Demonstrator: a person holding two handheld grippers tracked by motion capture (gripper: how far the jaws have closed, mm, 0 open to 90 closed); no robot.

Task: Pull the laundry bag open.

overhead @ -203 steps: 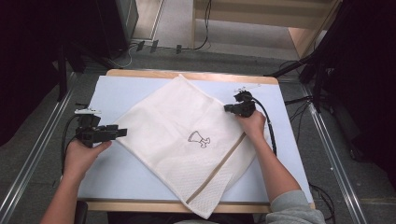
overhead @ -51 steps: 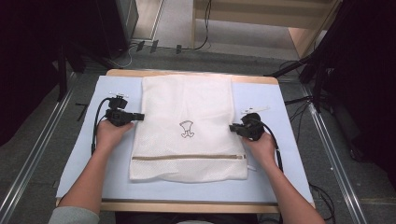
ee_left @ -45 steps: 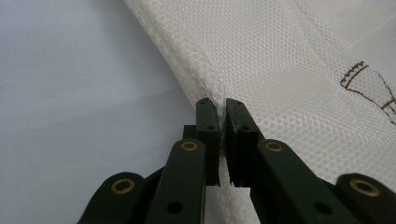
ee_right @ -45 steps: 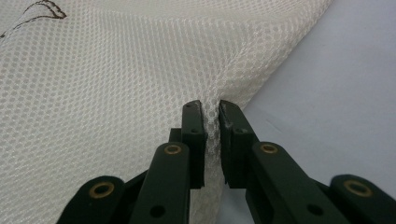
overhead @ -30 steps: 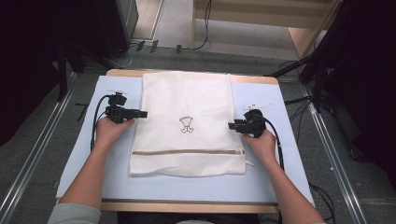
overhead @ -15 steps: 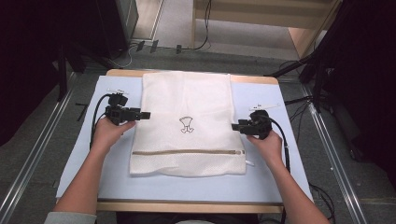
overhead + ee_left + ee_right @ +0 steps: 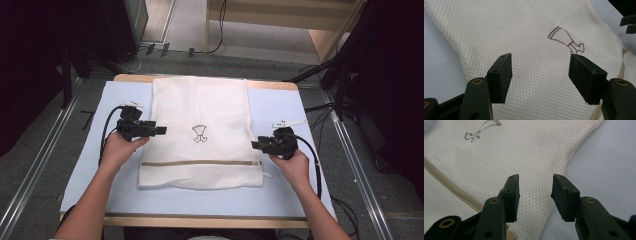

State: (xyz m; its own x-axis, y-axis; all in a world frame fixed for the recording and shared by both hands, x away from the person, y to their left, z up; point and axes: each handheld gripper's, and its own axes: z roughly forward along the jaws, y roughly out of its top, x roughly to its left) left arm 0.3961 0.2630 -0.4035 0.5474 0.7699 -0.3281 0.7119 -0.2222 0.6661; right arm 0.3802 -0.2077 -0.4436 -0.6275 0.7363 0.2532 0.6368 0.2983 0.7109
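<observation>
The left gripper [image 7: 161,130] hangs over the left edge of the mesh laundry bag [image 7: 200,145], jaws spread wide with nothing between them. The right gripper [image 7: 255,145], which has just been narrowing, is also empty at the bag's right edge. The bag lies flat mid-table on the pale blue mat [image 7: 310,190], its zipper [image 7: 200,162] closed; it looks empty. A careless pinch could catch the mesh, bunch it, and skew the bag again.
</observation>
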